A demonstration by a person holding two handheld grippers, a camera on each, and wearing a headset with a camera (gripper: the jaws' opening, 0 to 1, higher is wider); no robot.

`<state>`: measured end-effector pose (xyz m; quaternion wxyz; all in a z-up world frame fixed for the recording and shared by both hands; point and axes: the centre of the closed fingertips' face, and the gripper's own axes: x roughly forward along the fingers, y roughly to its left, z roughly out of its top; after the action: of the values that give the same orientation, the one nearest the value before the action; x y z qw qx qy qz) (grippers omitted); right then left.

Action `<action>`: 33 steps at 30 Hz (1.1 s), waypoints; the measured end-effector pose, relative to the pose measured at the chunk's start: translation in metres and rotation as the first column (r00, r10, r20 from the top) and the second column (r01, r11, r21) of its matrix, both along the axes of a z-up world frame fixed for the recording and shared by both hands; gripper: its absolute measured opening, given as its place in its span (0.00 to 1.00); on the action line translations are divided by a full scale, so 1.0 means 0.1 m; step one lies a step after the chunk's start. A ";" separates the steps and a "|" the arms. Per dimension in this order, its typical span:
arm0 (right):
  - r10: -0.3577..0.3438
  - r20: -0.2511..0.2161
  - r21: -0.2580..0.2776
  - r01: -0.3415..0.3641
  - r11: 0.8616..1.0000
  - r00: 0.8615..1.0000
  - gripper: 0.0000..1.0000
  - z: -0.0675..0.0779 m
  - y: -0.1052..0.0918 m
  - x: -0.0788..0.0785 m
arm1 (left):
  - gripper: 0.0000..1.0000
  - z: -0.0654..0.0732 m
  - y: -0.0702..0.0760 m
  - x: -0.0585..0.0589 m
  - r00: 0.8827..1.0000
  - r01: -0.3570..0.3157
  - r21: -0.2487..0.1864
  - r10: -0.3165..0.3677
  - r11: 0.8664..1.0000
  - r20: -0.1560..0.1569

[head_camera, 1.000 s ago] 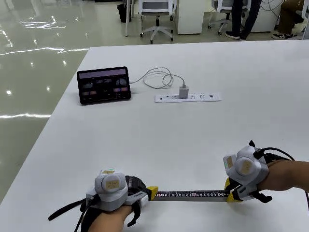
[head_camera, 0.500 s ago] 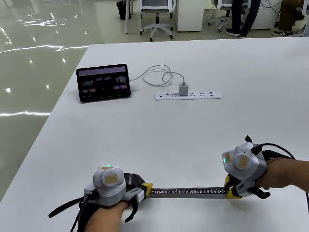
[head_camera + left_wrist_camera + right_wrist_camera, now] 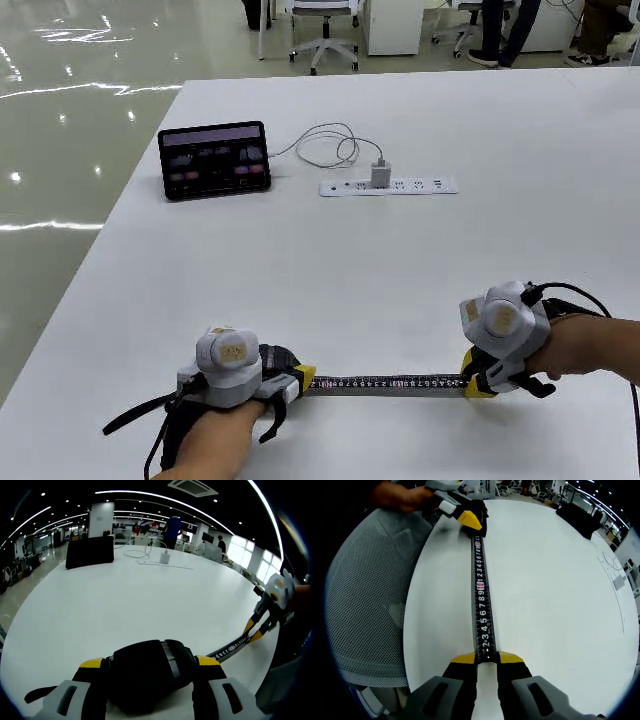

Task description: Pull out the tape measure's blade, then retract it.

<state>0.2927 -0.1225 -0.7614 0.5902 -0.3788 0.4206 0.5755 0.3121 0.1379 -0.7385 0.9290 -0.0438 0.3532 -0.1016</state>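
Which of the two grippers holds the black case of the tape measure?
The left gripper: its jaws are shut on the black case. The right gripper pinches only the end of the blade.

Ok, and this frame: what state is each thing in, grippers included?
Left gripper: shut on the tape measure case.
Right gripper: shut on the tip of the blade.
Tape measure case: held, blade out.
Blade: pulled out, stretched between the two grippers.
Tablet: screen lit.
Charger: plugged into the power strip.
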 end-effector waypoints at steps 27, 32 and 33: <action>-0.004 0.010 0.005 0.004 1.000 1.000 0.11 0.00 0.17 -0.02 | 0.66 0.01 0.00 0.01 1.000 0.000 -0.006 0.000 1.000 0.000; 0.005 0.011 -0.002 -0.005 1.000 1.000 0.11 0.00 0.20 -0.02 | 0.66 0.01 0.00 0.00 1.000 0.000 -0.007 0.000 1.000 -0.001; 0.004 0.009 -0.007 -0.004 1.000 1.000 0.11 0.00 0.21 -0.02 | 0.66 0.01 0.00 0.00 1.000 0.000 -0.007 0.000 1.000 -0.001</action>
<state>0.2909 -0.1018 -0.7618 0.5896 -0.3844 0.4191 0.5735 0.3125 0.1378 -0.7376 0.9286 -0.0469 0.3535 -0.1028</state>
